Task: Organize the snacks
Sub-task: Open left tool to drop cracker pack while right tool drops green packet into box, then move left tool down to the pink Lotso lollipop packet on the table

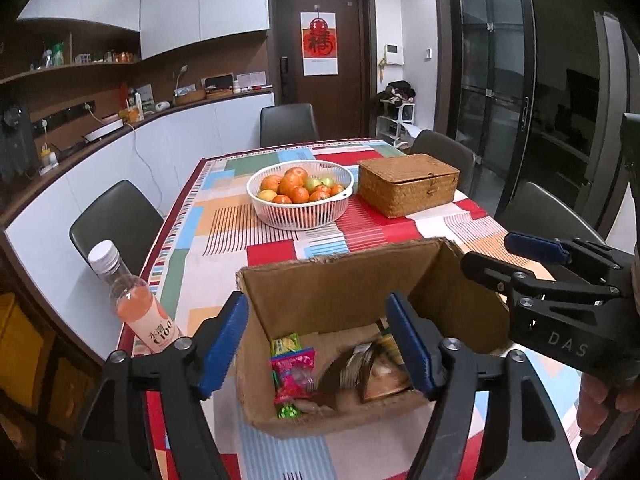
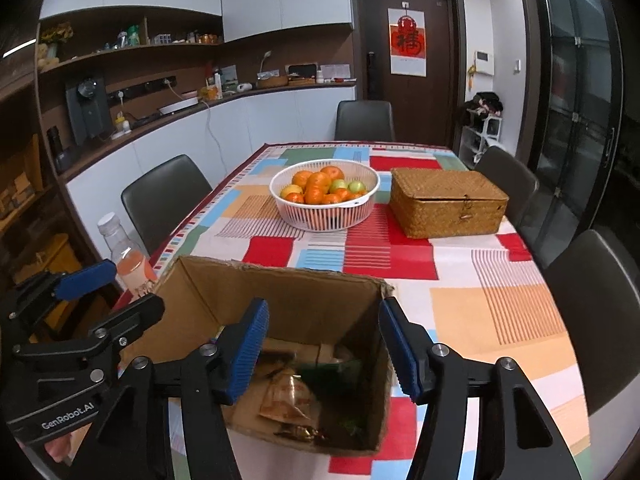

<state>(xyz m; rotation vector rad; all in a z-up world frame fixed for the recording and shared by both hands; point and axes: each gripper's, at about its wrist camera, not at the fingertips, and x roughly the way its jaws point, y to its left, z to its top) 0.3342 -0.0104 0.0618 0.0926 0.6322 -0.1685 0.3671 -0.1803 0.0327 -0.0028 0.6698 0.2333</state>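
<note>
An open cardboard box stands near the table's front edge and holds several snack packets: a pink one, a green one and brown ones. The box and its packets also show in the right wrist view. My left gripper is open and empty above the box's left half. My right gripper is open and empty above the box's right half; it also appears in the left wrist view. A bottle of pink drink stands left of the box.
A white basket of oranges and green fruit sits mid-table. A closed woven box stands to its right. The tablecloth is patterned. Dark chairs ring the table. A counter runs along the left wall.
</note>
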